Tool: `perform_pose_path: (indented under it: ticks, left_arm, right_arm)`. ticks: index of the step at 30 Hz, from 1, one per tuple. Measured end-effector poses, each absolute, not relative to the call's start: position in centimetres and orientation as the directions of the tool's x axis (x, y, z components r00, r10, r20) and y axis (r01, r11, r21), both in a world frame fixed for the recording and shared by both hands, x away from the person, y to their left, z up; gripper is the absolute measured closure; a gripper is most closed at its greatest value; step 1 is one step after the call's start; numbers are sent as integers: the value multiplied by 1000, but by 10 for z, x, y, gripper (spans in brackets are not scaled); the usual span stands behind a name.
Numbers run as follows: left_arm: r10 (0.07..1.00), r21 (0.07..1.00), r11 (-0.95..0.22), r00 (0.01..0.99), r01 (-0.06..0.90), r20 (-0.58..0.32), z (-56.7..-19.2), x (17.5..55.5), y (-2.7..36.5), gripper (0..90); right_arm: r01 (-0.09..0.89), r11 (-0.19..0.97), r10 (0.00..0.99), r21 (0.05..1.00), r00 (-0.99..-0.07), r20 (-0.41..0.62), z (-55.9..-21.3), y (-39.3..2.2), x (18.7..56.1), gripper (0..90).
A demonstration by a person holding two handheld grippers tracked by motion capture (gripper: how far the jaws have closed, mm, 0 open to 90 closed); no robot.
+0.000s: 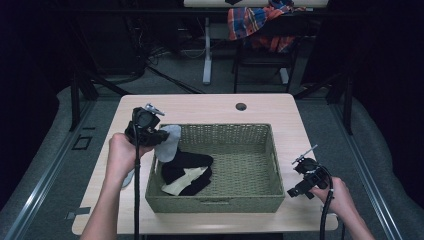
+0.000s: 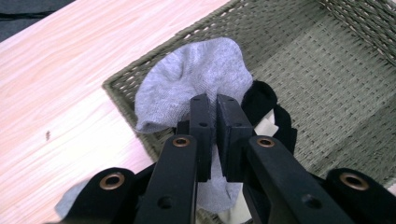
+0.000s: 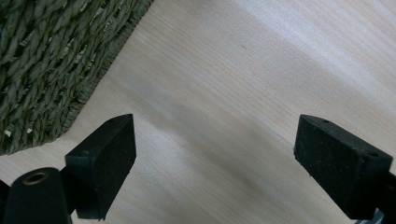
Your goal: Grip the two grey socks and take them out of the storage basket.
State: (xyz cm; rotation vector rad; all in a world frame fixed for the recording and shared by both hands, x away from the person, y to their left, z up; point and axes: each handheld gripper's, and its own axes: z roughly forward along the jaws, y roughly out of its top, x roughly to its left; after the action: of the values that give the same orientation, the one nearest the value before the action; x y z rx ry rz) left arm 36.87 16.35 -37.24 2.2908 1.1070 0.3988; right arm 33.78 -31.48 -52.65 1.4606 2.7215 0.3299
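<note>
The pale wooden table point(image 1: 295, 125) carries a rectangular basket point(image 1: 250, 197) woven from green fibre. Inside it, at the left end, lies a black and cream sock point(image 1: 187, 172). My left gripper point(image 2: 211, 105) has its jaws pressed together on a soft grey sock point(image 2: 196, 70), which hangs over the left rim of the basket. My right gripper point(image 3: 215, 158) rests above the bare table beside the basket, jaws wide apart, nothing between them.

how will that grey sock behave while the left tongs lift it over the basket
Probably floppy: the grey sock droops in folds on both sides of the left tongs. Likely light, since one narrow pinch holds it. Its hanging end may drag on the basket rim.
</note>
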Motion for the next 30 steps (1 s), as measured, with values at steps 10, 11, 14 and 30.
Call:
perform_pose_path:
  ticks: [10,11,14,30]
  left_arm:
    - [822,618,-459,569,638,23,-364,365,190,860]
    - [832,625,-443,555,642,20,-361,364,197,860]
    - [839,626,-433,544,649,16,-359,362,205,860]
    - [903,600,-334,429,727,-17,-377,370,254,860]
  right_arm:
    - [824,524,833,218,-549,74,-527,-315,336,123]
    - [824,523,833,219,-549,74,-527,-315,336,124]
    - [824,523,834,218,-548,67,-527,-314,336,124]
    - [821,531,829,209,-554,70,-526,-315,337,124]
